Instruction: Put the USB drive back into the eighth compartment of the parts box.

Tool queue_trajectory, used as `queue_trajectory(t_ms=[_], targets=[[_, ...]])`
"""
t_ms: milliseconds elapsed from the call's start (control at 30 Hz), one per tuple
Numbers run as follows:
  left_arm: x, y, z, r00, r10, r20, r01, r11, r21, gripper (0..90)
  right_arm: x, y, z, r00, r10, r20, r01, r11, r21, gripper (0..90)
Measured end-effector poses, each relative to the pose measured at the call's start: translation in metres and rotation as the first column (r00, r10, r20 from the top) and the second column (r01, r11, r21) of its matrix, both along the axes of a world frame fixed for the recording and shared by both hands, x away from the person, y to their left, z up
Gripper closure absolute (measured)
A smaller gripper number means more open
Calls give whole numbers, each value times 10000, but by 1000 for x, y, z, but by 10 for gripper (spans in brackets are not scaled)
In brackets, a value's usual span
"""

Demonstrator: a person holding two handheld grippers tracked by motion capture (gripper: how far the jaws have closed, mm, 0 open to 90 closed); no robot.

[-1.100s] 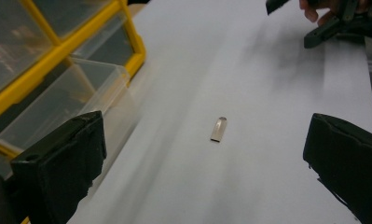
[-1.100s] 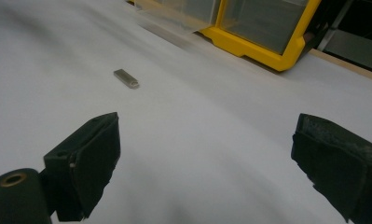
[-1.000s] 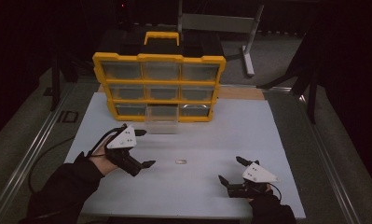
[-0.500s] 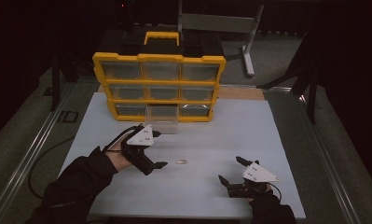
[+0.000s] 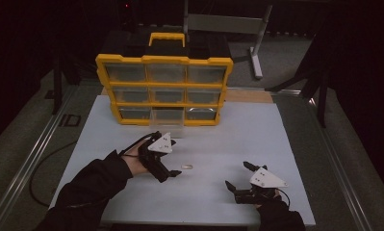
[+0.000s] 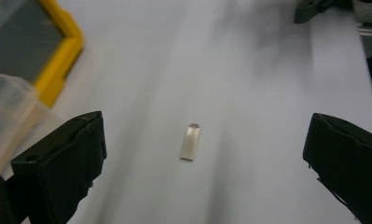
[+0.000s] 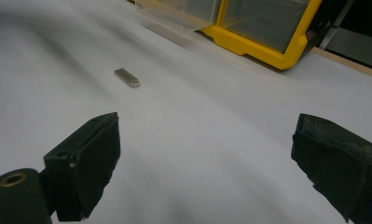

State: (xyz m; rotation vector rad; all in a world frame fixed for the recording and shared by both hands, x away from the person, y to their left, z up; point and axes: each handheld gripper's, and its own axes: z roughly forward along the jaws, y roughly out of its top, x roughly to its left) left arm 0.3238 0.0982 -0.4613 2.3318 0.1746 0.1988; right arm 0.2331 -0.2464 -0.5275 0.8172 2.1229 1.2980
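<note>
Left gripper — jaws spread wide, nothing held — sits low over the white table, just beside a small silver metal piece. In the left gripper view the piece lies flat between the two jaws, touching neither. Right gripper rests near the table's front edge, well apart from the piece, jaws likewise wide and empty. Yellow drawer organizer stands at the far side (one clear lower drawer pulled out).
</note>
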Motion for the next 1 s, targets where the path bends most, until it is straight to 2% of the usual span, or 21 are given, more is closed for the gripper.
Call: queue_trajectory(t_ms=[133, 167, 200, 233, 367, 667, 733, 1000], targets=[[2, -4, -4, 9997, -166, -175, 169, 9997, 162, 5, 0, 0, 0, 10000, -17, 37, 17, 10000, 7, 84], [5, -6, -7, 9995, -184, -265, 193, 9992, 347, 5, 0, 0, 0, 10000, -18, 3, 18, 10000, 8, 84], [5, -6, -7, 9995, -184, -265, 193, 9992, 347, 5, 0, 0, 0, 10000, -18, 3, 18, 10000, 8, 84], [6, -9, -10, 9993, -201, -324, 219, 9981, 581, 5, 0, 0, 0, 10000, -17, 22, 17, 10000, -9, 84], [9, -15, -15, 9979, -274, -581, 316, 9969, 724, 5, 0, 0, 0, 10000, -19, -32, 19, 10000, 9, 84], [17, -25, -25, 9973, -359, -642, 441, 9905, 1300, 9, 0, 0, 0, 10000, -24, 14, 24, 10000, 16, 84], [20, -28, -29, 9961, -255, -839, 373, 9892, 1420, 21, 0, -1, 0, 10000, -21, -40, 21, 10000, 42, 84], [26, -34, -39, 9963, -252, -820, 402, 9815, 1874, 54, 0, 0, 0, 10000, -19, -19, 19, 10000, 53, 84]])
